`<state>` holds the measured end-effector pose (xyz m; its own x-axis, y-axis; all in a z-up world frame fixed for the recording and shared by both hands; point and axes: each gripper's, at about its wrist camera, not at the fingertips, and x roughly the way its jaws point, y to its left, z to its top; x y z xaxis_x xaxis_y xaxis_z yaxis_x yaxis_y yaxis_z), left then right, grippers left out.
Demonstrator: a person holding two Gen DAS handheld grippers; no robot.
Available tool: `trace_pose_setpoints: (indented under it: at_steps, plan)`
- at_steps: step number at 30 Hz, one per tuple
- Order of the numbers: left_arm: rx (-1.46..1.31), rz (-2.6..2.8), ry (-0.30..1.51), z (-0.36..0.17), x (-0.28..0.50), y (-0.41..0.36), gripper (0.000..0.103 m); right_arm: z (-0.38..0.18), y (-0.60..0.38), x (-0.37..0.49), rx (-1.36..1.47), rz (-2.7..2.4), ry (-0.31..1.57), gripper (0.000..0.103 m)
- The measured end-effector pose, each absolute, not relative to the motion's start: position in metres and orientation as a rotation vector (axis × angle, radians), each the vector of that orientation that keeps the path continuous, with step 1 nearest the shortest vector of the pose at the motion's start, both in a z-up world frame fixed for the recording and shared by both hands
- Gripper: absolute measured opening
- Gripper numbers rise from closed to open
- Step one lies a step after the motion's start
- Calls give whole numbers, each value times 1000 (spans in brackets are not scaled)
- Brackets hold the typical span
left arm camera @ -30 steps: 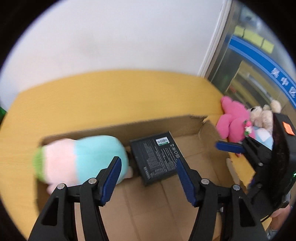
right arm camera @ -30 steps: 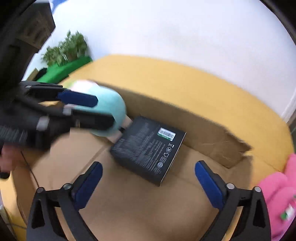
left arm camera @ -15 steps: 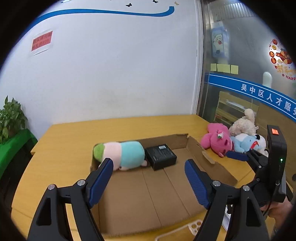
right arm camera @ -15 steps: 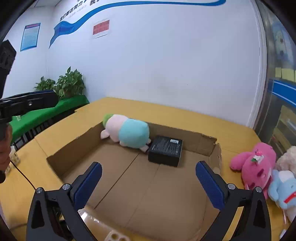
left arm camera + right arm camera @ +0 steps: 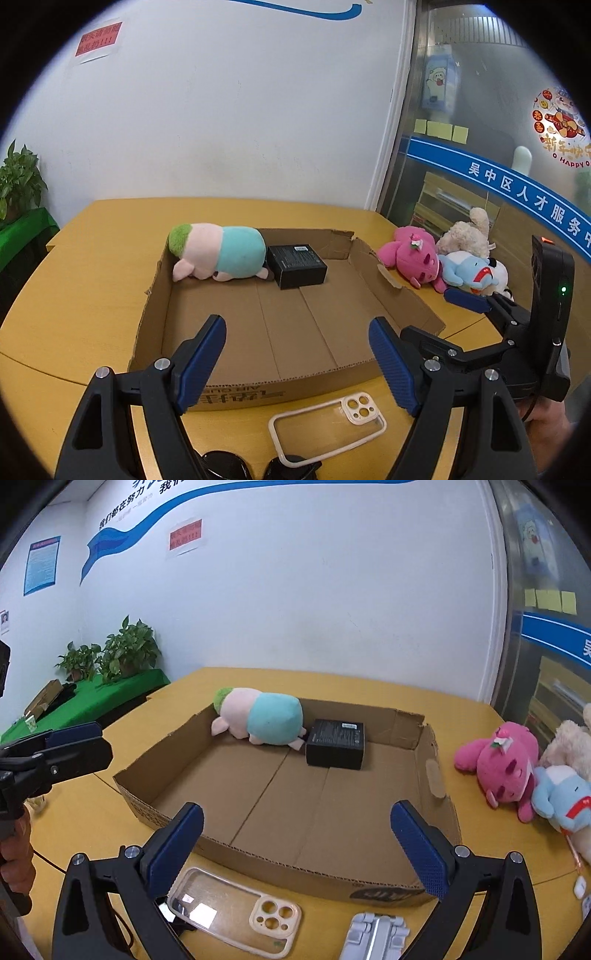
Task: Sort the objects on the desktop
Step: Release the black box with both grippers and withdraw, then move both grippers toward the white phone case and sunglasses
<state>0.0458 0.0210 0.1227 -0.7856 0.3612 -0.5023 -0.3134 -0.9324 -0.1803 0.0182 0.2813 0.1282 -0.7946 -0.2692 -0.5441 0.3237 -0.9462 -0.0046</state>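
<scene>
A shallow cardboard box (image 5: 151, 321) (image 5: 439, 775) lies on the yellow table. At its far side lie a pink-and-teal plush pig (image 5: 218, 254) (image 5: 262, 718) and a black carton (image 5: 297, 260) (image 5: 336, 742). A clear phone case (image 5: 328, 424) (image 5: 232, 912) lies in front of the box. Pink (image 5: 412, 254) (image 5: 498, 760), blue (image 5: 465, 271) (image 5: 565, 797) and cream (image 5: 467, 234) plush toys lie right of the box. My left gripper (image 5: 297, 363) and right gripper (image 5: 295, 847) are open and empty, held back above the box's near edge.
Black sunglasses (image 5: 225, 465) lie at the table's near edge. A grey folding stand (image 5: 373, 936) lies beside the phone case. A white wall stands behind the table, a glass partition to the right, and potted plants (image 5: 110, 657) on a green-covered table to the left.
Both grippers have pulled back and up from inside the box to its near edge. The plush pig and black carton stay at the box's far side.
</scene>
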Motion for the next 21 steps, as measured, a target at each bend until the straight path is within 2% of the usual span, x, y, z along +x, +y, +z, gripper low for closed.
trace_pose_setpoints:
  at_steps: [11,16,19,21]
  plan:
    - [-903,2620,-140,85,45,24,80,110,281,30,833,-2750,265,103]
    - [-1057,2563,-148,55,36,24,78,95,286,29,891,-2709,235,103]
    - [-1145,2533,-126,37,32,26,70,77,290,26,971,-2681,215,103]
    - [-1219,2492,-122,22,28,28,59,62,294,22,1048,-2669,179,103]
